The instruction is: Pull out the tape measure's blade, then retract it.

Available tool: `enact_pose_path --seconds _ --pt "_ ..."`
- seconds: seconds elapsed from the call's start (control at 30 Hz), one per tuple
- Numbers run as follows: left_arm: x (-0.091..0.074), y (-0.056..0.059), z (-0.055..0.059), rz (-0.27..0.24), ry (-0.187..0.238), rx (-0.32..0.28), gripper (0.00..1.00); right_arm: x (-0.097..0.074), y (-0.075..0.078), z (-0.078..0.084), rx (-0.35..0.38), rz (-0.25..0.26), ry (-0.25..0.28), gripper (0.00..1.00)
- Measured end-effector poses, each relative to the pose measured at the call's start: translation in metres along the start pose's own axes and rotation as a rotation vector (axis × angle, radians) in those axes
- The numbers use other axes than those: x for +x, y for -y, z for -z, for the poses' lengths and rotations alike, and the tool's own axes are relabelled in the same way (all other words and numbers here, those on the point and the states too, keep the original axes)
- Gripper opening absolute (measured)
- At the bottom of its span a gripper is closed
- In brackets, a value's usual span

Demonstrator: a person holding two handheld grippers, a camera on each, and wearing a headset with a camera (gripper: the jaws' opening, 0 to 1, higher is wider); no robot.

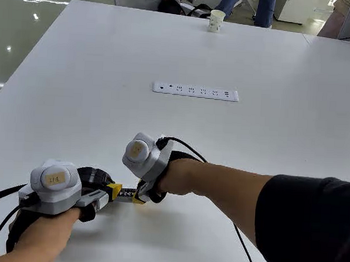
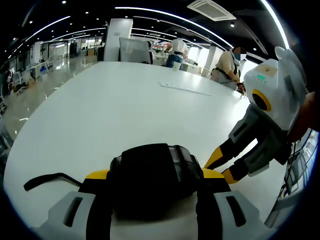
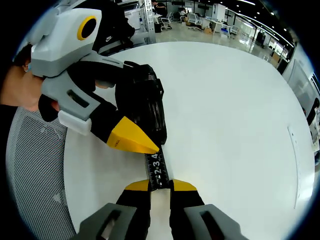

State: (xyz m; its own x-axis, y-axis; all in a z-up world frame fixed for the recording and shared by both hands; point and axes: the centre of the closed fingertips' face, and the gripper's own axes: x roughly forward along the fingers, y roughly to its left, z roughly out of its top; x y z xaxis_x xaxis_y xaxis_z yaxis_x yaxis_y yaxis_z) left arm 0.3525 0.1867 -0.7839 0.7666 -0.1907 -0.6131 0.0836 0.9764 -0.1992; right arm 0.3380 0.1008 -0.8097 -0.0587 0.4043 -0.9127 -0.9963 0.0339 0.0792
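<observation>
Tape measure (image 1: 95,175), lower left of head view: rigid black case clamped between fingers of left gripper (image 2: 155,174). Blade (image 3: 156,167) (thin, springy, apt to snap back) pinched by fingers of right gripper (image 3: 156,186).

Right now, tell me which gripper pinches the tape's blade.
The right gripper: its yellow-tipped jaws are shut on the numbered blade, while the left gripper clamps the black tape measure case.

Your surface (image 1: 78,73) is white. A white power strip (image 1: 195,91) lies flat at its middle; a paper cup (image 1: 216,20) stands near the far edge.
</observation>
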Motion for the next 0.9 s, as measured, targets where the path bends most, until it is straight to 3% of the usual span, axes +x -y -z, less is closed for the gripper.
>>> enact_pose_path --seconds 0.43,0.9 --pt "0.001 0.0 0.001 0.004 0.002 -0.001 0.63 0.002 0.001 -0.005 0.012 -0.012 0.023 0.1" --pt "0.0 0.001 0.001 0.012 0.0 0.003 0.63 0.003 -0.001 -0.011 -0.026 0.009 0.017 0.1"
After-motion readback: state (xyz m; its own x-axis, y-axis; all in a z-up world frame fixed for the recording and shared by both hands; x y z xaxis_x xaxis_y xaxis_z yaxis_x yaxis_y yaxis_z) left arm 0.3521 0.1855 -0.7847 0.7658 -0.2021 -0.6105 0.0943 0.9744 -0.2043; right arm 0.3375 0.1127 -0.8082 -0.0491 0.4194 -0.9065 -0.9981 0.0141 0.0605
